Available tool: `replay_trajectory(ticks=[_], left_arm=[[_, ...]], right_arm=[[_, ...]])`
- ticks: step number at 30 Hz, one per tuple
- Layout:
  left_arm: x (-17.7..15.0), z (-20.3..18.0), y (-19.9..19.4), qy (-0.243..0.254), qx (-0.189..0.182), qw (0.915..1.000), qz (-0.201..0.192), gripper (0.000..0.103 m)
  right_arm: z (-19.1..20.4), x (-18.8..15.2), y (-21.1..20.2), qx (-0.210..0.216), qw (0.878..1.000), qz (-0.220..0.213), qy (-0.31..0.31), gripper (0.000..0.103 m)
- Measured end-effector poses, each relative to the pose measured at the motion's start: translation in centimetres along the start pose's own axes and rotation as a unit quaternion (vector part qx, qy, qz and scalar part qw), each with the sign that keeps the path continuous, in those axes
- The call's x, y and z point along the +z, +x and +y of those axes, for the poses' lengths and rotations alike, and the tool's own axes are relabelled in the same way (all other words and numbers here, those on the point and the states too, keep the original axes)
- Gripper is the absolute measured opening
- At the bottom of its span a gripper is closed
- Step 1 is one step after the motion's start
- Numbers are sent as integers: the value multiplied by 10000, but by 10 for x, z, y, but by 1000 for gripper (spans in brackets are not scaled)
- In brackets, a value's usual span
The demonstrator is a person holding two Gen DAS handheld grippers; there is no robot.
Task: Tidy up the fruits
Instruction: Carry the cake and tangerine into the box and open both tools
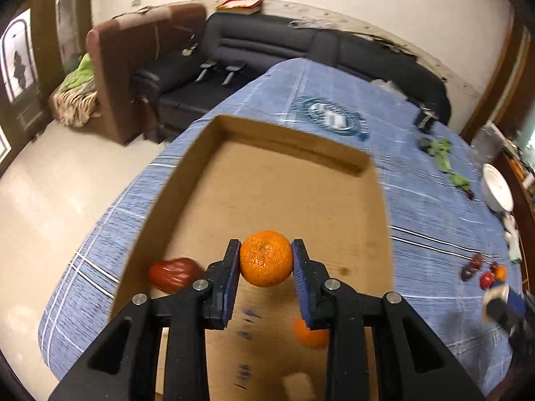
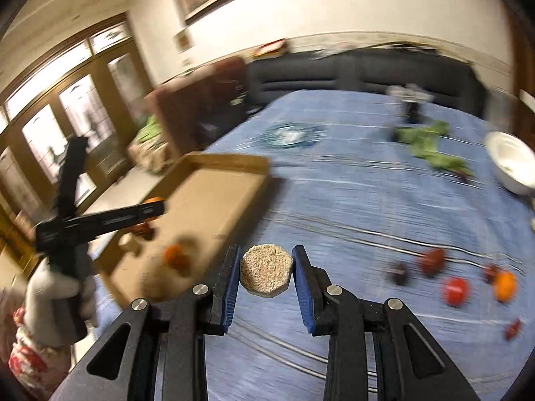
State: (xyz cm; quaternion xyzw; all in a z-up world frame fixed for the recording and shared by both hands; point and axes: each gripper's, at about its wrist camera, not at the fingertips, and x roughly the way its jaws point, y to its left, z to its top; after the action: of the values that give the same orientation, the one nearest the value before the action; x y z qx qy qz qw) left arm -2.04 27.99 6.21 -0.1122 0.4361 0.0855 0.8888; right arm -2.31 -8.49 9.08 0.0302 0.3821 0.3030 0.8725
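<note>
My left gripper (image 1: 266, 260) is shut on an orange (image 1: 266, 258) and holds it above the open cardboard box (image 1: 287, 153). Inside the box lie a red fruit (image 1: 174, 273) at the left wall and another orange (image 1: 309, 334) under my right finger. My right gripper (image 2: 266, 269) is shut on a tan, rough, round fruit (image 2: 265, 273) above the blue cloth, just right of the box (image 2: 217, 197). The left gripper (image 2: 100, 222) shows in the right wrist view over the box. Several loose fruits, red (image 2: 454, 290) and orange (image 2: 505, 285), lie on the cloth at the right.
A blue checked cloth (image 1: 434, 207) covers the table. A white bowl (image 1: 496, 187) and green leaves (image 1: 444, 157) lie at the far right. A dark sofa (image 1: 267, 50) and a brown armchair (image 1: 127, 77) stand behind. The floor drops off at the left.
</note>
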Motion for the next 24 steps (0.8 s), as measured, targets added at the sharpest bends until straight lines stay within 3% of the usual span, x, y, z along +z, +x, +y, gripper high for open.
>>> replay_trajectory(ticks=[8, 17, 22, 24], left_arm=[[10, 22, 35, -8, 228, 9991, 361, 30], [14, 29, 51, -151, 46, 9976, 676, 30], [17, 39, 36, -326, -153, 9982, 478, 33], [18, 47, 22, -466, -202, 9983, 298, 40]], right_arm=[[64, 6, 74, 269, 9968, 496, -560, 35], [86, 17, 116, 342, 9947, 663, -706, 35], [102, 18, 126, 522, 9913, 815, -889, 35], [110, 17, 128, 626, 9892, 853, -1017, 35]])
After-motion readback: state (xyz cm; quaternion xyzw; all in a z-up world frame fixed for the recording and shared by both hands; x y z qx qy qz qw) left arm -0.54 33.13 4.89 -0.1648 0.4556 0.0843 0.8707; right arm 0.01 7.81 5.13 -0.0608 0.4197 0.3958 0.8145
